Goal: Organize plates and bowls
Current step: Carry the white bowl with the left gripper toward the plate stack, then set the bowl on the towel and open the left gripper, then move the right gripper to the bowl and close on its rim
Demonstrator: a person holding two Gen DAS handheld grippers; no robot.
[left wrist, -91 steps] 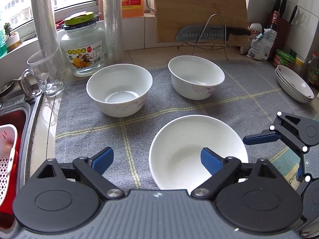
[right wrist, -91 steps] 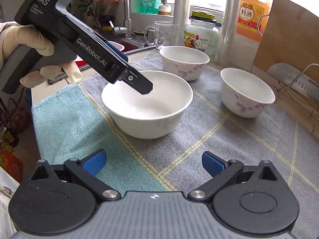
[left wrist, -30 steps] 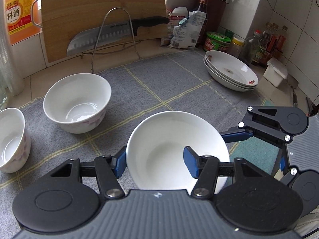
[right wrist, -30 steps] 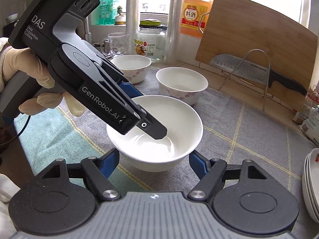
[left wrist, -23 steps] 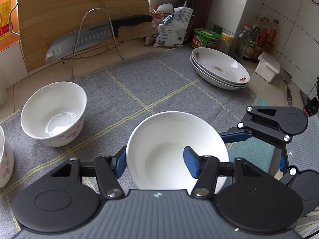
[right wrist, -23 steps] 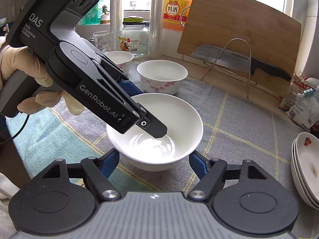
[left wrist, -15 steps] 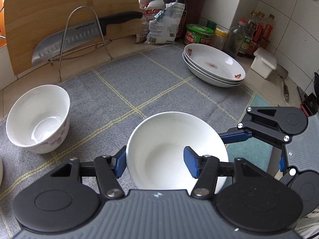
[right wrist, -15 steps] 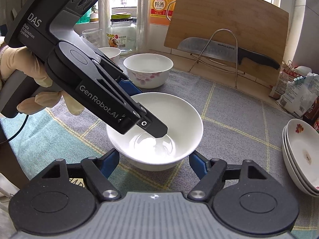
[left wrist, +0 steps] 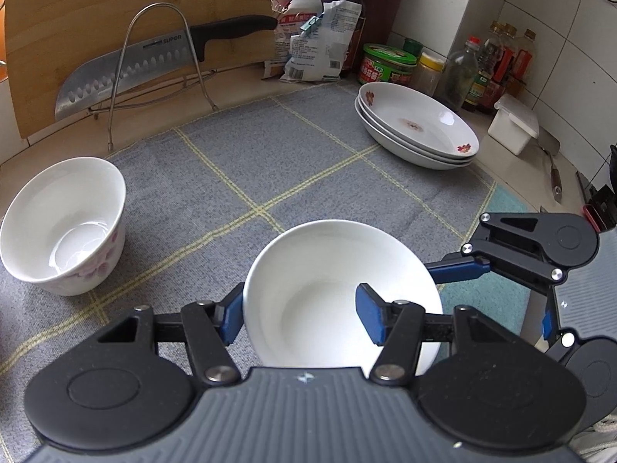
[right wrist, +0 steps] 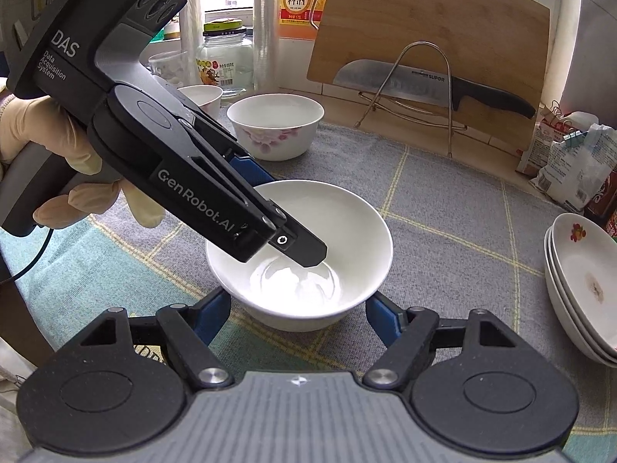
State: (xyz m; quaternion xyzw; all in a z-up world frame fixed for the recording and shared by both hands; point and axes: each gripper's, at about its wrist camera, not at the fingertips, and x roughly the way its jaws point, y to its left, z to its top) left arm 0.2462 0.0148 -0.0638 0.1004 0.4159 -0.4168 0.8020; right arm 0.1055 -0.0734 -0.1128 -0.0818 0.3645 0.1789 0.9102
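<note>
A plain white bowl [left wrist: 327, 262] [right wrist: 347, 223] sits low over the grey checked cloth [left wrist: 270, 162]; contact with the cloth is unclear. My left gripper [left wrist: 299, 314] is shut on the bowl's wall, one blue pad outside and one inside. In the right wrist view the left gripper [right wrist: 279, 210] reaches in from the left, held by a gloved hand [right wrist: 42, 146]. My right gripper [right wrist: 299, 312] is shut on the bowl's lower sides, and the right gripper [left wrist: 478, 266] also shows beside the bowl. A flowered bowl [left wrist: 65, 227] [right wrist: 275, 125] stands to the left. Stacked plates [left wrist: 416, 131] [right wrist: 578, 281] lie at the right.
A second flowered bowl [right wrist: 202, 96] stands behind the left gripper. A knife on a wire rack [left wrist: 154, 61] leans on a wooden board [right wrist: 424, 19] at the back. Bags, jars and bottles [left wrist: 389, 63] crowd the back right corner, beside a white box [left wrist: 513, 123]. A glass jar [right wrist: 223, 65] stands near the window.
Both grippers carried the plain bowl to the right: the flowered bowls slid left in both views and the plate stack came closer. Both grips look unchanged.
</note>
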